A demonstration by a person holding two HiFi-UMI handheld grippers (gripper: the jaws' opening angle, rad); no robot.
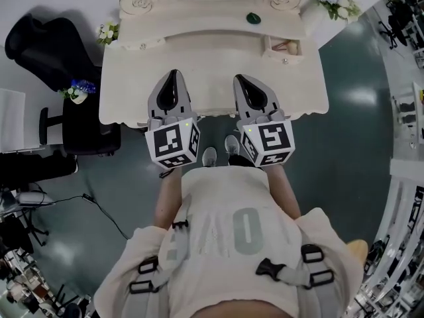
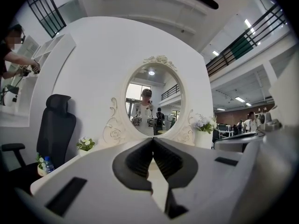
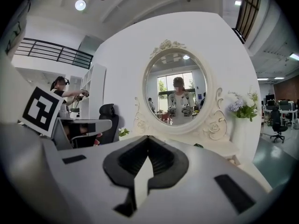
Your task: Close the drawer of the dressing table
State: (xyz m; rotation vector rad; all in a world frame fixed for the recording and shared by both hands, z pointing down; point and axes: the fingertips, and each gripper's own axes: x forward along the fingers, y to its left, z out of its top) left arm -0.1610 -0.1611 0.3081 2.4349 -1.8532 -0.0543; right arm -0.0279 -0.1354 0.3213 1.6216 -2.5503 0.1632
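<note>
The left hand-held gripper and the right hand-held gripper hang side by side, their tips over the near part of the cream worktop. Both point toward the oval mirror. Each has its jaws closed together with nothing between them. Farther back on the right, the small drawer stands pulled out of the raised back section, with something pinkish inside. A green object lies up top, just left of the drawer.

Left gripper jaws together, empty; oval mirror ahead; black chair left.
</note>
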